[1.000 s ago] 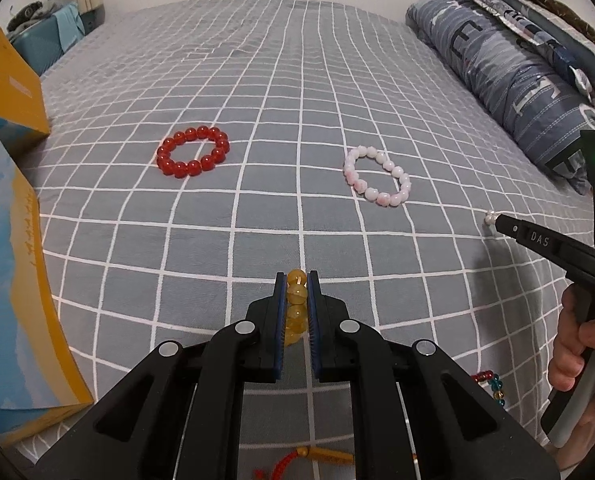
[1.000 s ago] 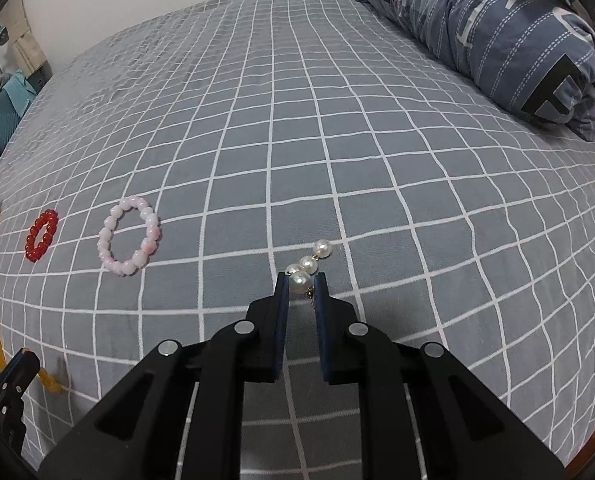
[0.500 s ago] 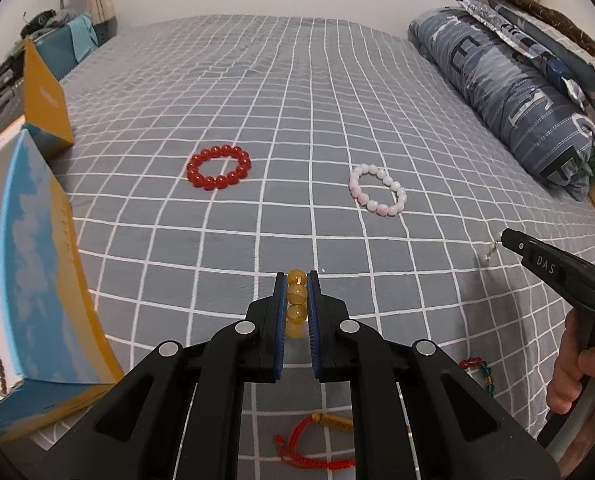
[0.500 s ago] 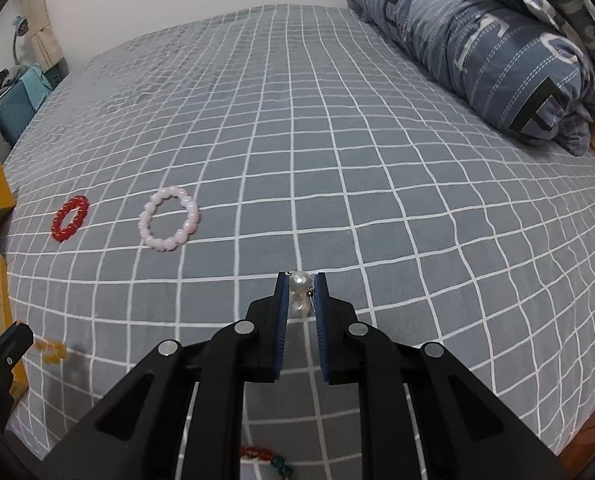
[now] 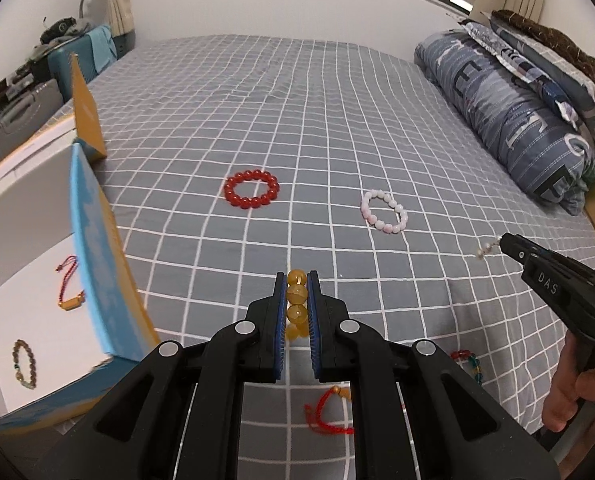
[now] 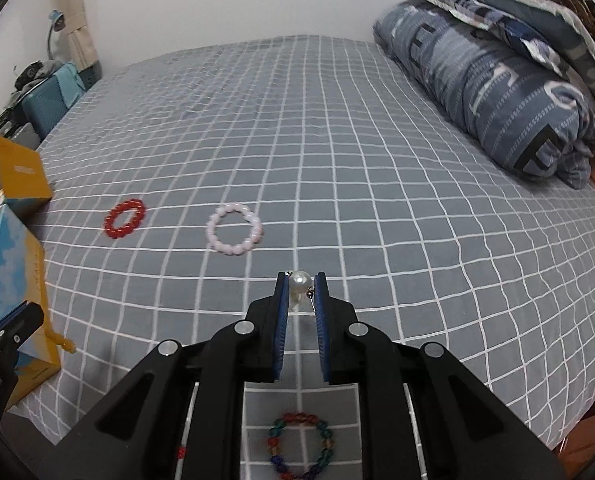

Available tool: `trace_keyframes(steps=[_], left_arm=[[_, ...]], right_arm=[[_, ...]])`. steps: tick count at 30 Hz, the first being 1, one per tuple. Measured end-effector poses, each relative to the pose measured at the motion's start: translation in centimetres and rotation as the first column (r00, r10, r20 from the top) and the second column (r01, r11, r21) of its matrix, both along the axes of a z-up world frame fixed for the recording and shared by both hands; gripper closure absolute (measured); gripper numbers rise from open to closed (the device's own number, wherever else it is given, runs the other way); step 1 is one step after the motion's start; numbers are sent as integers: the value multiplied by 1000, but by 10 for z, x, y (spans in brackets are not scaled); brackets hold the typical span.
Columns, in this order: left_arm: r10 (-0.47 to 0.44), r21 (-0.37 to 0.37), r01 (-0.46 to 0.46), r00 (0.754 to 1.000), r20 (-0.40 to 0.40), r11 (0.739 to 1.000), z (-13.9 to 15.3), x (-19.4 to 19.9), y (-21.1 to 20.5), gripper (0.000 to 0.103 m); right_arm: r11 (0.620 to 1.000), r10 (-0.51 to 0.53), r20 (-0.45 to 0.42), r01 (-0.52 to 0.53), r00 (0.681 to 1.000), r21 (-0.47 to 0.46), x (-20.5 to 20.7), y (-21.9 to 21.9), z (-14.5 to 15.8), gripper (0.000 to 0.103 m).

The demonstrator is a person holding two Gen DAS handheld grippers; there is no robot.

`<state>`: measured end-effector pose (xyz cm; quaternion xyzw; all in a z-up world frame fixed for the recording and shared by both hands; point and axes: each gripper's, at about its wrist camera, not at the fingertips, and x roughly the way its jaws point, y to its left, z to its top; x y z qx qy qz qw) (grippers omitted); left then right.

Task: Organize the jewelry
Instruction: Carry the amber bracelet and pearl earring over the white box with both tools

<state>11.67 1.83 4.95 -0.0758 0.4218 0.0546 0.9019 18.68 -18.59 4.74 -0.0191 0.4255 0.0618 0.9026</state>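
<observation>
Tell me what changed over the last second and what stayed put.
Both grippers rose from the bed: the left gripper keeps the amber bracelet, the right gripper lifted the pearl piece clear. The red bracelet and pink bracelet stayed put.
</observation>
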Motion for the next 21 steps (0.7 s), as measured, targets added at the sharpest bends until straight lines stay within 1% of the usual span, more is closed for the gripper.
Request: trace_keyframes(steps=[12, 21], left_arm=[[54, 12, -54, 998, 43, 998, 28, -29, 34, 94], [118, 38, -122, 990, 75, 992, 44, -57, 73, 94]], right_arm=[[996, 92, 55, -92, 994, -6, -31, 51, 31, 91], [985, 174, 84, -175, 981, -2, -46, 100, 42, 91]])
